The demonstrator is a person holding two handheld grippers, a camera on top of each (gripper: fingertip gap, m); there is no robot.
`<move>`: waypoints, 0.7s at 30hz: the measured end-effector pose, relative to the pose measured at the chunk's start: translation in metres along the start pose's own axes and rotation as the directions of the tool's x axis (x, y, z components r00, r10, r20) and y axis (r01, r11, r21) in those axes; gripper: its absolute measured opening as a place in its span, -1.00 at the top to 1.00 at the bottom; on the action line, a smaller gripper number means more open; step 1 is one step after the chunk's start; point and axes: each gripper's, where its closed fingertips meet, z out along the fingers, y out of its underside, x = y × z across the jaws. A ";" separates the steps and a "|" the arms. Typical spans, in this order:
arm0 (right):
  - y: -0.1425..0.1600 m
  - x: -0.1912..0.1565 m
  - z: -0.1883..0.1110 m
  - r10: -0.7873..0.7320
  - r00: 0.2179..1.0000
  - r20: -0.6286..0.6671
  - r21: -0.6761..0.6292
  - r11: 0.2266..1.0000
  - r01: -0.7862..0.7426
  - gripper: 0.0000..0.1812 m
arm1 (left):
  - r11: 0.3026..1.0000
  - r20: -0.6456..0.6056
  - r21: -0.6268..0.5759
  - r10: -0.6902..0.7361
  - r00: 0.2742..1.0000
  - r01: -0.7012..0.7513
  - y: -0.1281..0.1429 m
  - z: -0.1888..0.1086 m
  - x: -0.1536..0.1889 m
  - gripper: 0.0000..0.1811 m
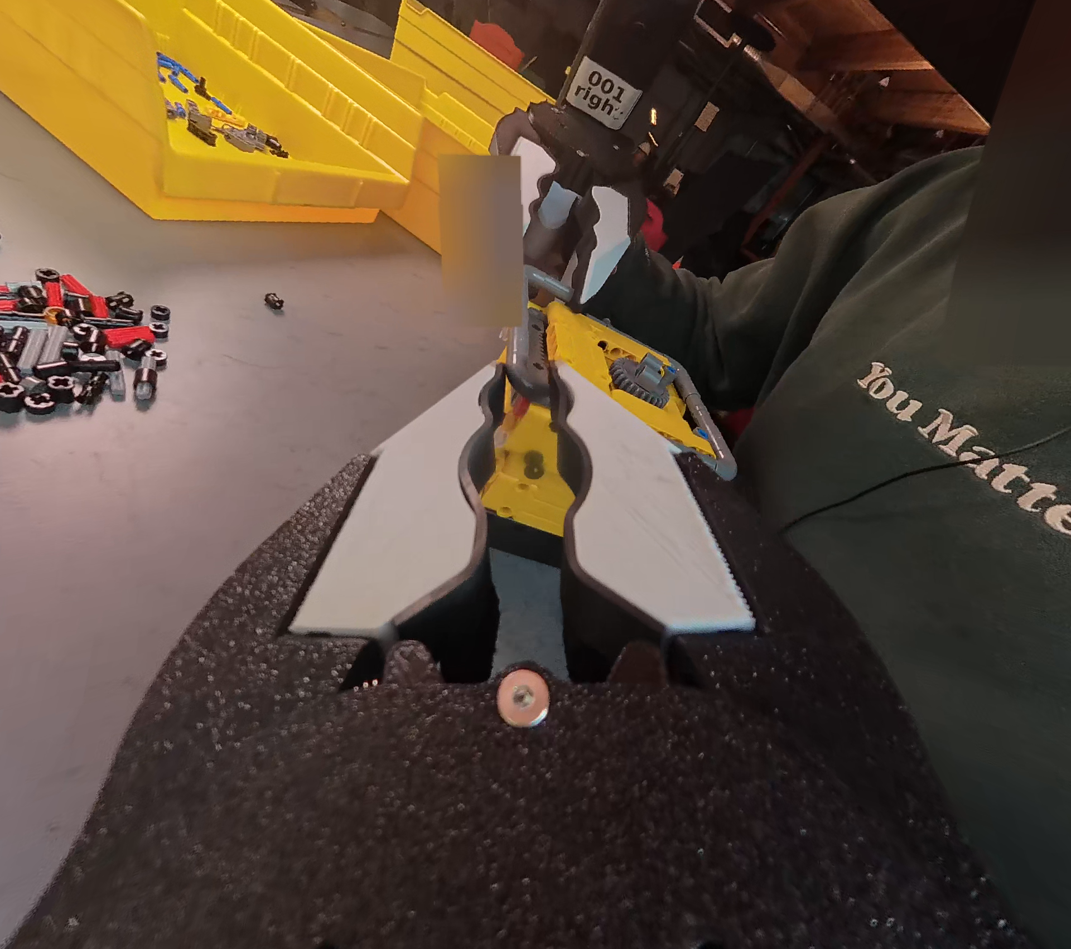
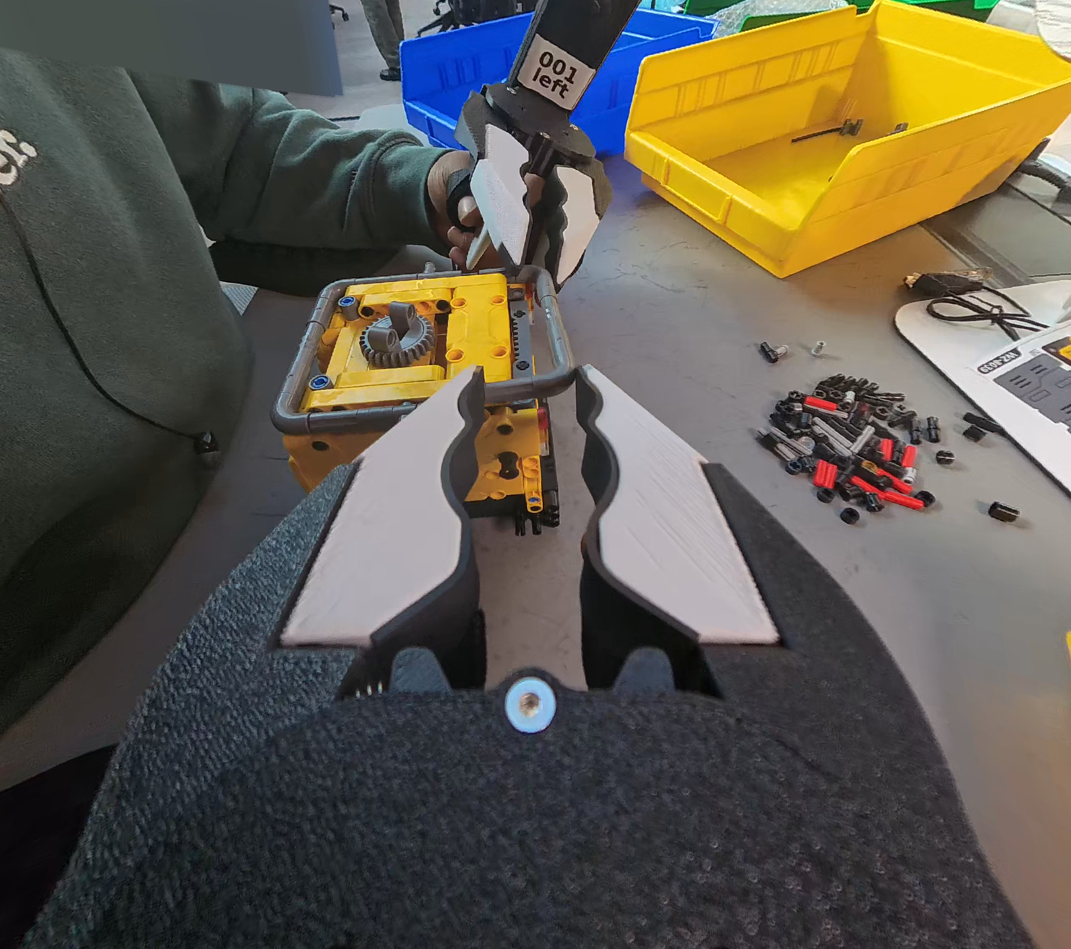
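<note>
Right claw (image 2: 527, 376): spread apart, empty; tips straddle the near corner of the grey tube frame (image 2: 417, 403), not pinching it
Left claw (image 1: 524, 376): narrowed onto the grey toothed rack (image 1: 530, 342) at the model's far edge; looks like a grip, exact contact partly hidden by its own tips
Model (image 2: 429, 336): yellow brick-built block, sits near the tabletop (image 2: 666, 319) edge closest to the person, between the two claws
Top face: dark grey gear (image 2: 397, 342) with small crank, blue pins at the corners
Handling (judgement): light, rigid plastic, press-fit joints; likely pops apart if squeezed or twisted hard. Tube frame thin, probably flexes. Better hold is the solid yellow side walls, not the gear or rack
Loose parts (image 2: 852, 446): red, black, grey pins piled toward the tabletop's right side, well apart from the model
Bins: yellow bin (image 2: 840, 110) and blue bin (image 2: 458, 69) at the far edge
Sheet: printed sheet (image 2: 1020, 388) at the right edge
</note>
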 end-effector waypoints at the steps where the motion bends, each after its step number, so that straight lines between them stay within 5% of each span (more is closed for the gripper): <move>1: 0.000 0.000 0.000 0.002 1.000 0.000 0.002 1.000 -0.002 0.66 | 1.000 0.004 -0.003 0.008 1.000 -0.008 0.000 0.000 0.000 0.85; 21: 0.005 0.000 -0.006 0.074 0.995 0.062 0.028 0.997 -0.076 0.71 | 1.000 0.001 -0.009 0.013 1.000 -0.013 0.000 0.002 0.000 0.83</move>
